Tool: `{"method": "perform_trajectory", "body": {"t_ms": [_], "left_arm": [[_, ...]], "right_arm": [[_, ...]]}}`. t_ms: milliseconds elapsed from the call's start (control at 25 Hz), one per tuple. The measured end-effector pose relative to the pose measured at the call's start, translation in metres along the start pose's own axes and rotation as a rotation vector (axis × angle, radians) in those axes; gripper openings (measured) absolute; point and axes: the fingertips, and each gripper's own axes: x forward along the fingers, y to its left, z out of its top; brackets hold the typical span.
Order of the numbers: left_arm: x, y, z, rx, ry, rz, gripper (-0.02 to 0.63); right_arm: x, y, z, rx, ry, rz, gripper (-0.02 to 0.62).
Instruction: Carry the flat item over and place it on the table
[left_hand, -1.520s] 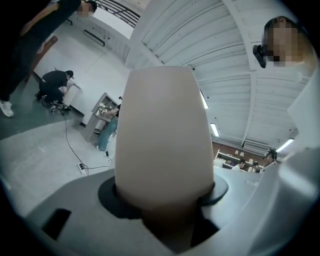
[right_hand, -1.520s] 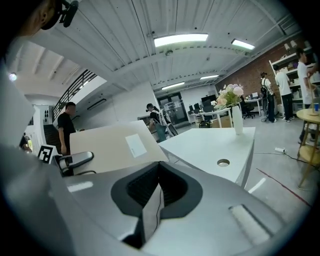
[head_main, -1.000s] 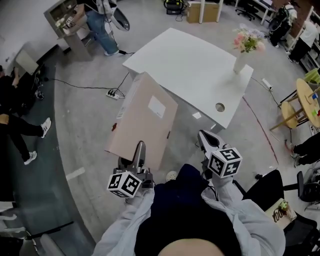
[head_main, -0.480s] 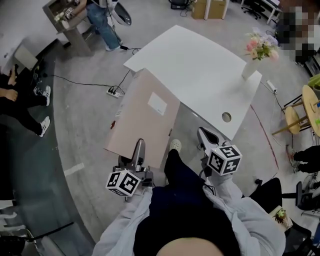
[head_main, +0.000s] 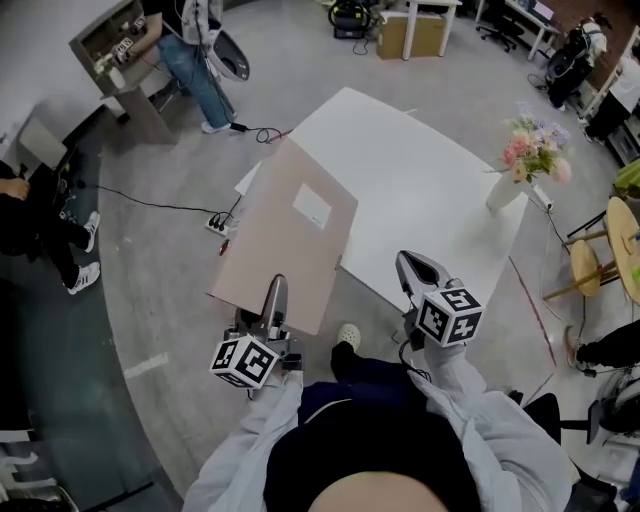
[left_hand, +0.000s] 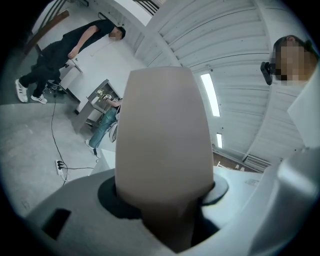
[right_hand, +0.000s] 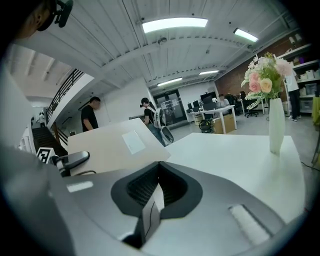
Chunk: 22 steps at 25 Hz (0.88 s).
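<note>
one flat beige board (head_main: 290, 235), thin and stiff, probably light but wobbly from a single edge; best gripped at opposite edges. held in the air, far end over the white table's (head_main: 430, 200) left corner. left gripper (head_main: 276, 298) clamped on its near edge; right gripper (head_main: 414, 272) jaws pressed together, holding nothing. one vase (head_main: 505, 190) on the table, containing flowers (head_main: 535, 150).

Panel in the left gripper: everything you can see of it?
The panel is a thin, stiff-looking beige rectangle, matte like cardboard, with a white label on its upper face. It is in the air, face up, the left gripper clamped on its near edge. Its far end overlaps the table in the head view; contact unclear.
</note>
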Motion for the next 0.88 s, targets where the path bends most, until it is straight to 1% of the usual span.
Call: {"method": "perform_trajectory", "body": {"t_ms": [160,320,480,680,800,880], "left_arm": [[0.054,0.011,0.01,-0.009,0.008,-0.018,0.265],[0.092,0.015,0.007,-0.003,0.034,-0.025,0.265],[0.102,0.024,-0.001,-0.013,0.067,-0.011,0.265],[0.109,0.033,-0.005,-0.106,0.069,-0.005,0.265],[0.115,0.037,-0.007,-0.127,0.093,-0.019,0.265],[0.129,0.04,-0.007,-0.142,0.108,-0.034,0.265]], "right_arm": [[0.037,-0.023,0.024,0.015,-0.013,-0.009,0.011],[0.061,-0.049,0.032,0.041,-0.011,-0.022,0.011],[0.074,-0.061,0.028,0.066,0.0,-0.037,0.011],[0.088,-0.07,0.022,0.109,0.01,-0.047,0.011],[0.095,-0.07,0.021,0.121,0.012,-0.057,0.011],[0.102,-0.069,0.024,0.135,0.005,-0.061,0.011]]}}
